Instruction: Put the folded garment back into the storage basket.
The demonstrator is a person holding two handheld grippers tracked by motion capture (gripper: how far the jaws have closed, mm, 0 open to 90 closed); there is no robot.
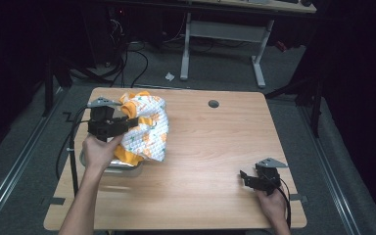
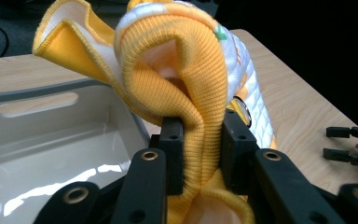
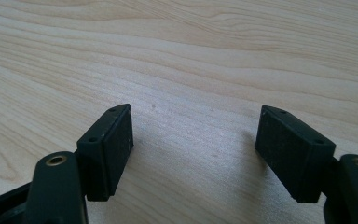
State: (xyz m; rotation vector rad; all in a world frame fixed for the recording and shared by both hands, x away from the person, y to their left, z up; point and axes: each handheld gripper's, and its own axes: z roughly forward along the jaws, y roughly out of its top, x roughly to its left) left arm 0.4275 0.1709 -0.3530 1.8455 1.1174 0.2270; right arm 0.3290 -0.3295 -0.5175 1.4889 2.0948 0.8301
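Left gripper [image 2: 200,154] clamped on ribbed orange band of garment [image 1: 147,128], cloth bunched above and forward of jaws, hanging partly over grey bin [image 2: 51,135] at table's [image 1: 215,147] left edge. Bin directly below and left of grip. Right gripper [image 3: 193,149] jaws wide apart, empty, low over bare wood, well apart from garment. No legible writing.

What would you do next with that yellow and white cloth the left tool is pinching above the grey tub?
Probably lower the left gripper a little toward the grey tub. Its jaws are shut on an orange ribbed fold of the cloth, which hangs bunched partly over the tub's rim and partly over the table. The right gripper rests open on bare wood, far off, so it seems idle.
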